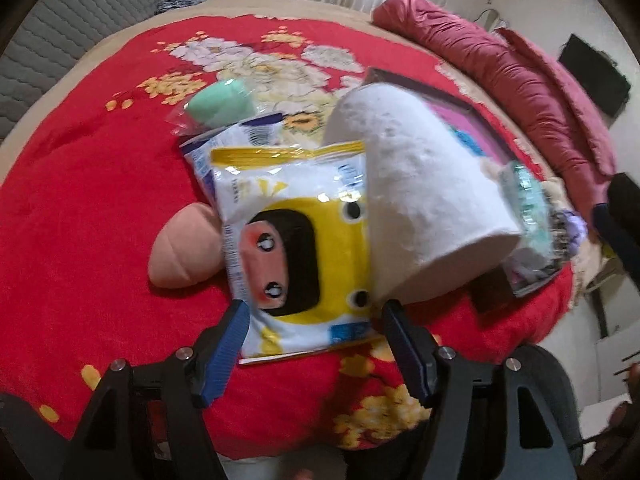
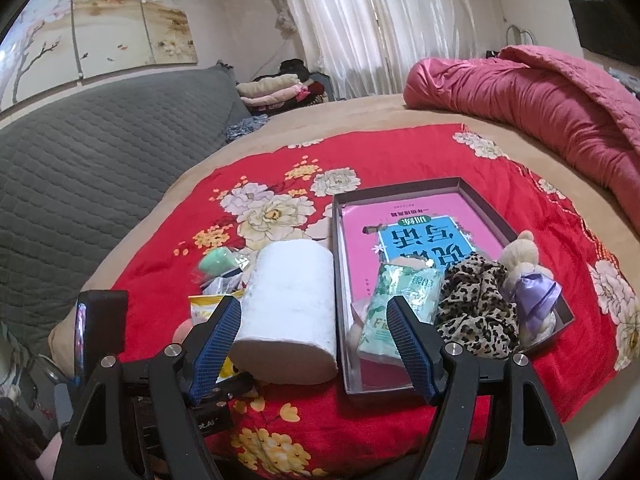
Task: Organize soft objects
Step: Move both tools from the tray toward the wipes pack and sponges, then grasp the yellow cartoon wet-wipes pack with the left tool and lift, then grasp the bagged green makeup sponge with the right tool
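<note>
In the left wrist view a yellow-and-white tissue pack with a cartoon face lies flat on the red floral blanket. Its near end sits between the fingers of my left gripper, which is open, the pads just off its edges. A white paper roll lies on the pack's right side. A pink soft pad and a bagged mint-green sponge lie to the left. My right gripper is open over the same roll, beside the dark box.
The box holds a pink book, a green tissue pack, a leopard-print cloth and a small teddy with a lilac bow. A rolled crimson quilt lies at the back right, a grey quilted headboard at the left.
</note>
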`<act>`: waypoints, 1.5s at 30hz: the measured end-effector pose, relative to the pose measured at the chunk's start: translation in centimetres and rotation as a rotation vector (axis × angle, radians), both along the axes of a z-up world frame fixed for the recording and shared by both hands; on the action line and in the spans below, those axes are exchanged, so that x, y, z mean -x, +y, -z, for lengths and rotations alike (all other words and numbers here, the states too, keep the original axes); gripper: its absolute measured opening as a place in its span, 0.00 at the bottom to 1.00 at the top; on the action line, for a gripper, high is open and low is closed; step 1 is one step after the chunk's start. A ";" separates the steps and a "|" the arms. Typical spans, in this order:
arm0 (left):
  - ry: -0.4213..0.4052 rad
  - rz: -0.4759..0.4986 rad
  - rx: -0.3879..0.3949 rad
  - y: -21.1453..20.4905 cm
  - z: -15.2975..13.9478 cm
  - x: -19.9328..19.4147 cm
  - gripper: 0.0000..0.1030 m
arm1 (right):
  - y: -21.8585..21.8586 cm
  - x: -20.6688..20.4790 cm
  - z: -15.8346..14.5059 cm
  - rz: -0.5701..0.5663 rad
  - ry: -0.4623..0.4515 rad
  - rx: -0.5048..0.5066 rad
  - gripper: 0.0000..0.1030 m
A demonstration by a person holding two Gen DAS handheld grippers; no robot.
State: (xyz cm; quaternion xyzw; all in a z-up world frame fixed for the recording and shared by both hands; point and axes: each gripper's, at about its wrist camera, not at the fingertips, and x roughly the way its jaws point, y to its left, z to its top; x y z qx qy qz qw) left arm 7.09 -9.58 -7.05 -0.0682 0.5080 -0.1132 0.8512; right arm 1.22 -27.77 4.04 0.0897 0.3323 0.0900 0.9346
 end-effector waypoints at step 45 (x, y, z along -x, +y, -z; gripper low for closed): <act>-0.118 -0.166 -0.009 12.1 -4.0 1.4 0.57 | 18.9 -15.3 2.8 -0.390 0.189 0.293 0.74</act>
